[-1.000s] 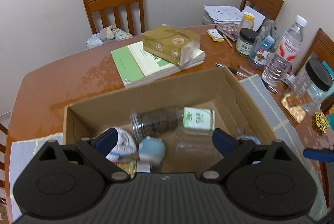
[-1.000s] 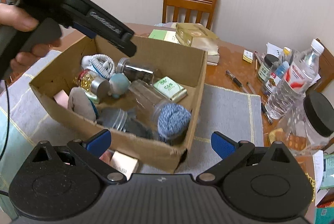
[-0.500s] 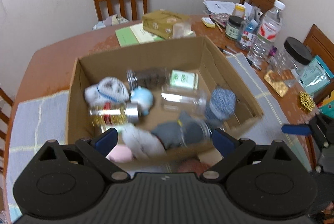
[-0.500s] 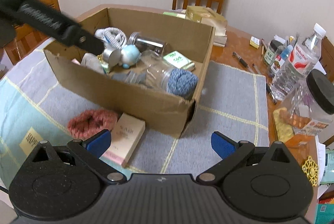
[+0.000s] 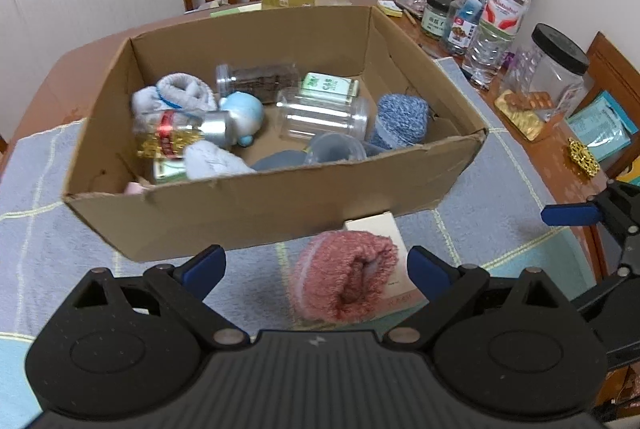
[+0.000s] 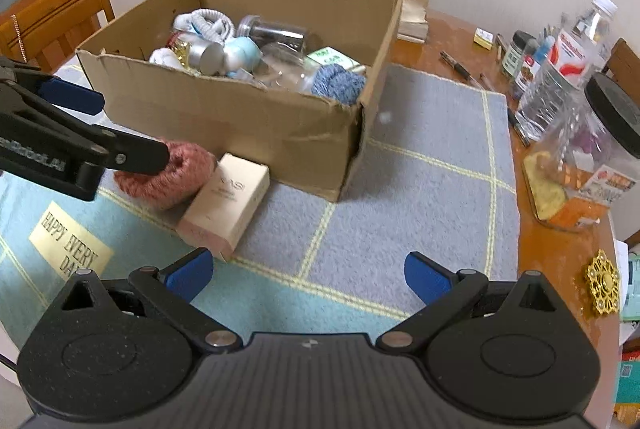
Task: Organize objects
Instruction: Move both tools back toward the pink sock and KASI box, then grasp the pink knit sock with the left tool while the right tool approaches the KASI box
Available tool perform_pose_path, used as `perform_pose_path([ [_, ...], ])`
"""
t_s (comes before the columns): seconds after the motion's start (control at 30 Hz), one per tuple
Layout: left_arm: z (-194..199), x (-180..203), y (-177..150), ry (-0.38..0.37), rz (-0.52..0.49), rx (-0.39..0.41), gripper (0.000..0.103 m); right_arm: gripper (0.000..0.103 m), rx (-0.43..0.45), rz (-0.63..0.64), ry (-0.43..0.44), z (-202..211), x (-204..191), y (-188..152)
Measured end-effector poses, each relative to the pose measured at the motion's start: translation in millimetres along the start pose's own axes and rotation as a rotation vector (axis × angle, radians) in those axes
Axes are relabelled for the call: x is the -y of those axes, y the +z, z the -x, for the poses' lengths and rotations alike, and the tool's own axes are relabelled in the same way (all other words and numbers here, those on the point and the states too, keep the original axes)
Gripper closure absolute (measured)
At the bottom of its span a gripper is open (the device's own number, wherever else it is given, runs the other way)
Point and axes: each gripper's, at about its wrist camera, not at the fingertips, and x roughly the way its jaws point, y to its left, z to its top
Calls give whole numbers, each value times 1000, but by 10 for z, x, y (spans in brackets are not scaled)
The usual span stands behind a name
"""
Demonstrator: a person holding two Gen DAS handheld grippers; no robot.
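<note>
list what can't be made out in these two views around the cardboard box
- Pink item in the brown cardboard box, left wrist view: mostly hidden by the box's near wall.
- Beige rectangular carton, left wrist view: largely covered by the fuzzy pink rolled sock.
- Red-labelled clear jar, left wrist view: label blurred.
- Right wrist view: the left gripper's arm covers part of the sock.

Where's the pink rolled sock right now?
The pink rolled sock lies on the mat outside the cardboard box, against its near wall, resting partly on the cream carton, between the open left tool's pads.
</note>
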Motion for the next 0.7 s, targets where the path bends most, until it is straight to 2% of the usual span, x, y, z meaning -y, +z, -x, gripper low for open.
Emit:
perform_pose_path([
  [0.3, -298, 12, -90, 57, 18, -22, 6, 0, -14, -60, -28, 55, 128, -63],
  [0.53, -229, -266, -98, 53, 135, -18, 6, 0, -23, -67, -36, 49, 111, -61],
  [0.7, -145, -511, -163, 91, 203, -21, 6, 0, -28, -58, -28, 13, 47, -31],
])
